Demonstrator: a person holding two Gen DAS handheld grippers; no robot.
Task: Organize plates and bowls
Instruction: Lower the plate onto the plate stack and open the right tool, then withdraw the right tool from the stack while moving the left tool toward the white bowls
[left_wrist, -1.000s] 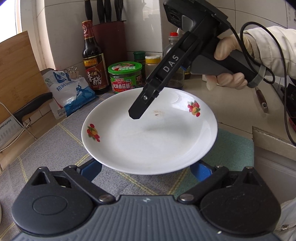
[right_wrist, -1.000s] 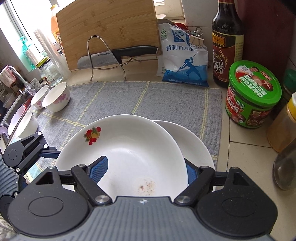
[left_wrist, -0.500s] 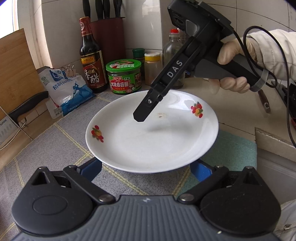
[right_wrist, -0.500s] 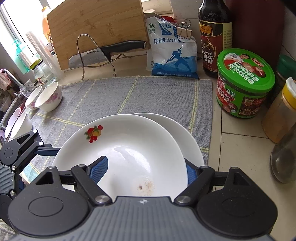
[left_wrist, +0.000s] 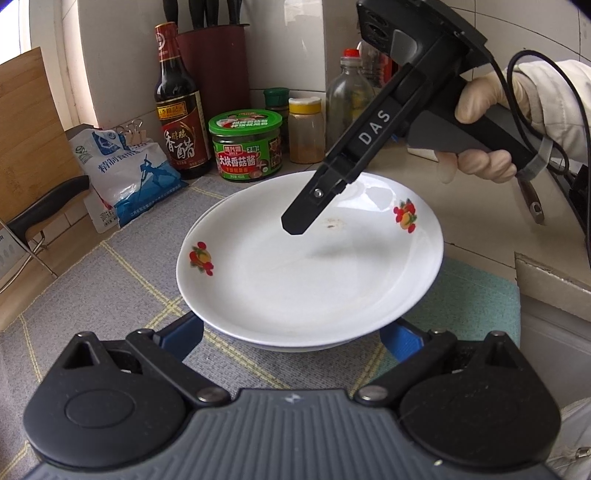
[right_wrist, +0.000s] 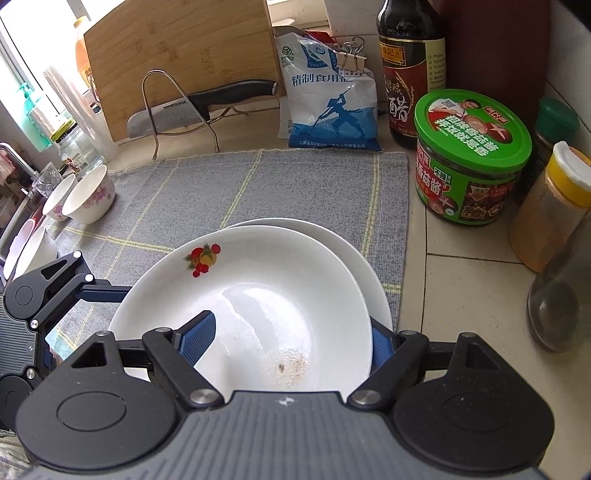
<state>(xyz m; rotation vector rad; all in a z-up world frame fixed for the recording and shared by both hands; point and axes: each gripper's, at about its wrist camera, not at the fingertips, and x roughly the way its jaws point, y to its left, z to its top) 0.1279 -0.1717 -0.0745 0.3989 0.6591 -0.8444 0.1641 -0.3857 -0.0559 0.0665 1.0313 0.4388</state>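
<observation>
My right gripper (right_wrist: 291, 341) has the top plate (right_wrist: 258, 295) by its near rim: one blue pad lies on the inside face, the other sits behind the rim on the outer side, so the jaws are clamped on it. The plate is tilted and lies over a second plate (right_wrist: 332, 236) on the grey mat (right_wrist: 221, 184), offset toward me; whether the two touch I cannot tell.

From the left wrist view, the same fruit-print plate (left_wrist: 295, 280) shows the right gripper's finger over its bowl, with a gloved hand (left_wrist: 476, 125) on the handle.

My left gripper (left_wrist: 291, 332) is low at the plates' near edge, blue fingers spread to either side beneath the rim, jaws apart, gripping nothing.

Two small bowls (right_wrist: 86, 195) stand at the mat's far left edge. Green jar (right_wrist: 469, 158), vinegar bottle (right_wrist: 410, 70) and salt bag (right_wrist: 328, 99) line the back.
</observation>
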